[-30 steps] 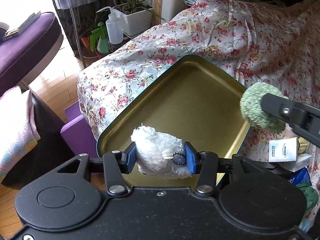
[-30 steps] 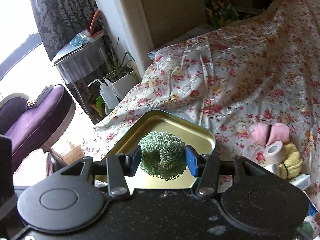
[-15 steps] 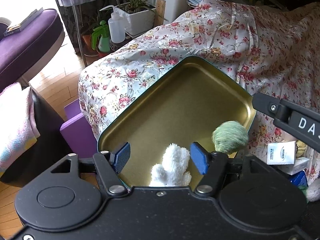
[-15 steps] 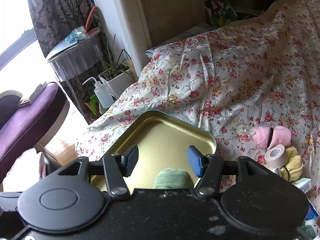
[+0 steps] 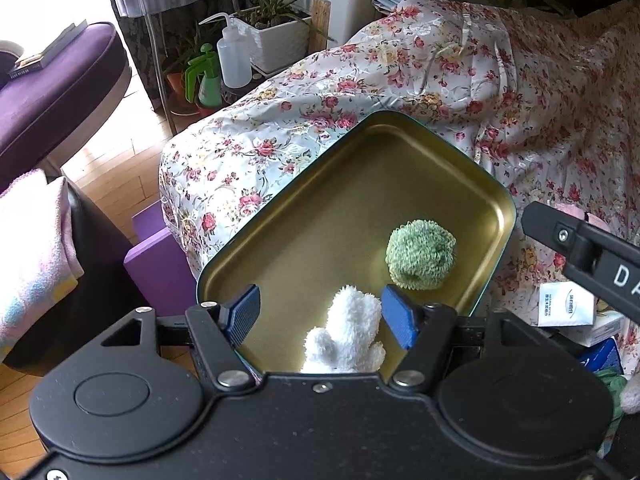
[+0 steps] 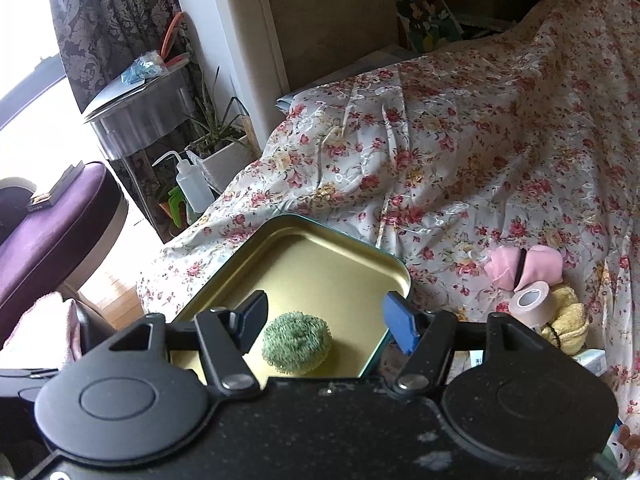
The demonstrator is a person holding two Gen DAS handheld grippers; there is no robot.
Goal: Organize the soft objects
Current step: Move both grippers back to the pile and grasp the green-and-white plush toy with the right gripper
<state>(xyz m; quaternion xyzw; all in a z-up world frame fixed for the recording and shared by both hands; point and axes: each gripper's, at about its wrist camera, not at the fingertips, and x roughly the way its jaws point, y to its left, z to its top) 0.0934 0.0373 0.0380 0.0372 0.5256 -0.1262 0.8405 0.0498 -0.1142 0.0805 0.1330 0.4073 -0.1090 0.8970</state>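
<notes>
You are looking across a bed under a floral bedspread (image 6: 460,152), creased and lit by daylight from the left. Beyond its corner, wooden floorboards (image 5: 108,168) catch bright glare from a window behind a patterned dark curtain (image 6: 100,12). A purple upholstered seat (image 5: 52,92) with a book (image 5: 48,52) on it stands at the left. Against the pale wall you see a white planter (image 5: 276,40) with a spiky plant, a clear squeeze bottle (image 5: 234,60), a green spray bottle (image 5: 206,80) and a small round side table (image 6: 136,116). A purple block (image 5: 156,264) sits on the floor beside the bed.
</notes>
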